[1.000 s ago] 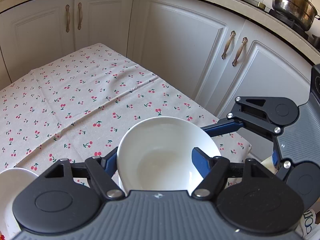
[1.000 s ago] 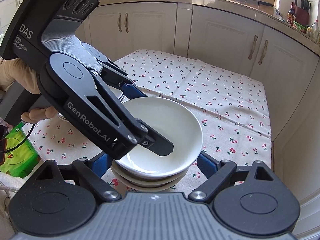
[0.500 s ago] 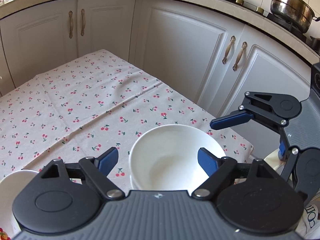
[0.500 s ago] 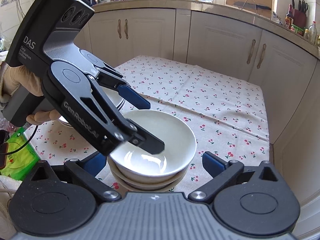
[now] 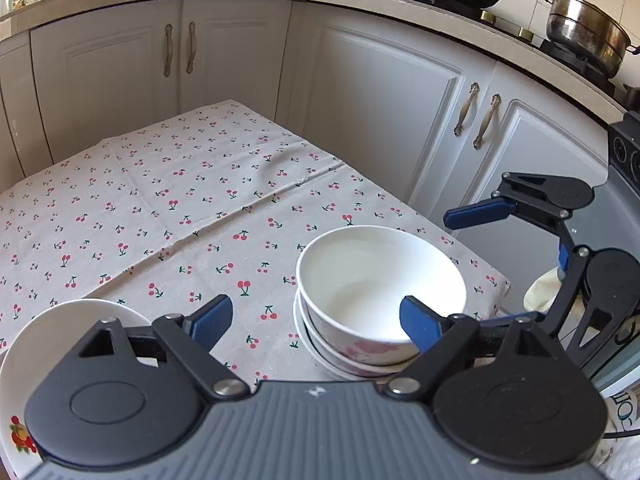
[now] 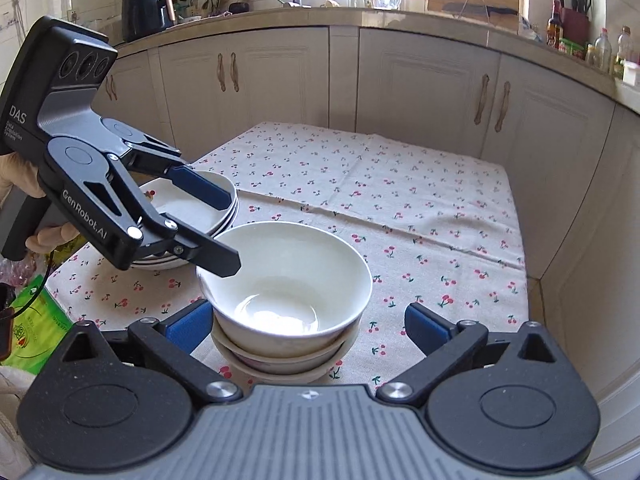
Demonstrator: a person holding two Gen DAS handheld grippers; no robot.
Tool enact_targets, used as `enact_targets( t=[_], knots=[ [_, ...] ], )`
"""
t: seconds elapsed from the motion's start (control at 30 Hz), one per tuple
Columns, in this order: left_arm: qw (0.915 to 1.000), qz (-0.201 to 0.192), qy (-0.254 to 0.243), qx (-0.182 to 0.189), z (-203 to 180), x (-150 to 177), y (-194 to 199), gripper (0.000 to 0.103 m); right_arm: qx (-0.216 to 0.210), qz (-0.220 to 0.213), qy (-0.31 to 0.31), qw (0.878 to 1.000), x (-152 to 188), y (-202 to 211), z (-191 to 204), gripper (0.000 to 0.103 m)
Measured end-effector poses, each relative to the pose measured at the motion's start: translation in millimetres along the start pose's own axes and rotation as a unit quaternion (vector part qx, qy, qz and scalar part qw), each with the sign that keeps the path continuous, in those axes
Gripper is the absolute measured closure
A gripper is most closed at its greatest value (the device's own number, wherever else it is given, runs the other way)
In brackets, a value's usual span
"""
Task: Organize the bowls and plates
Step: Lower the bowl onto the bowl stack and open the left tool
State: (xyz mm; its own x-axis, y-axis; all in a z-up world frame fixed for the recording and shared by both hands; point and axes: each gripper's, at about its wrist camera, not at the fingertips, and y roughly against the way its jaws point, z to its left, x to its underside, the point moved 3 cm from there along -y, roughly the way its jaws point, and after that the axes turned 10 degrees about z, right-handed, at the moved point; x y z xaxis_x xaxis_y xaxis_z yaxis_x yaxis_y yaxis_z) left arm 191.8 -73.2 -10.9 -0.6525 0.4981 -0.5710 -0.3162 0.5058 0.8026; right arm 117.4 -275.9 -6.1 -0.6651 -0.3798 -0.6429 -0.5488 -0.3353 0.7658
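Note:
A plain white bowl [image 5: 380, 276] [image 6: 288, 272] sits on top of two other bowls with pink patterns, near the front edge of the cherry-print tablecloth [image 5: 160, 200] [image 6: 400, 200]. My left gripper [image 5: 316, 320] [image 6: 232, 232] is to the left of this stack. Its jaws are opening with nothing gripped, and one finger [image 6: 218, 258] hangs over the bowl's left rim. My right gripper [image 6: 306, 324] stands wide open, its pads apart from the stack on either side; its upper finger [image 5: 476, 215] shows beyond the bowls. A stack of white plates [image 6: 188, 214] [image 5: 80, 312] lies further left, behind the left gripper.
White cabinets enclose the table at the back and right, leaving a narrow gap past the right edge. A green bag [image 6: 28, 320] lies below the left edge. A steel pot [image 5: 584, 36] and a wok stand on the counter. A gloved hand [image 6: 16, 176] holds the left gripper.
The left gripper let go of the top bowl, opened and drew back to the left. The bowl stayed on its stack. The right gripper opened wider around the stack.

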Motion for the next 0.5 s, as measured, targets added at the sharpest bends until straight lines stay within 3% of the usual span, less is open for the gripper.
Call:
enact_targets(
  t=[0.17,0.27,0.5],
  knots=[
    [1.0000,0.005,0.003,0.004,0.6,6.7,-1.4,0.013,0.000,-0.015,-0.019,1.000,-5.1,5.7,-4.3,0.000],
    [1.0000,0.005,0.002,0.008,-0.2,11.4,0.2,0.013,0.007,0.001,-0.029,1.000,-3.0,-3.1,-8.4,0.000],
    [0.9997,-0.005,-0.020,0.009,3.9,20.7,21.7,0.008,-0.002,-0.009,-0.007,1.000,6.4,10.6,-7.8,0.000]
  ],
)
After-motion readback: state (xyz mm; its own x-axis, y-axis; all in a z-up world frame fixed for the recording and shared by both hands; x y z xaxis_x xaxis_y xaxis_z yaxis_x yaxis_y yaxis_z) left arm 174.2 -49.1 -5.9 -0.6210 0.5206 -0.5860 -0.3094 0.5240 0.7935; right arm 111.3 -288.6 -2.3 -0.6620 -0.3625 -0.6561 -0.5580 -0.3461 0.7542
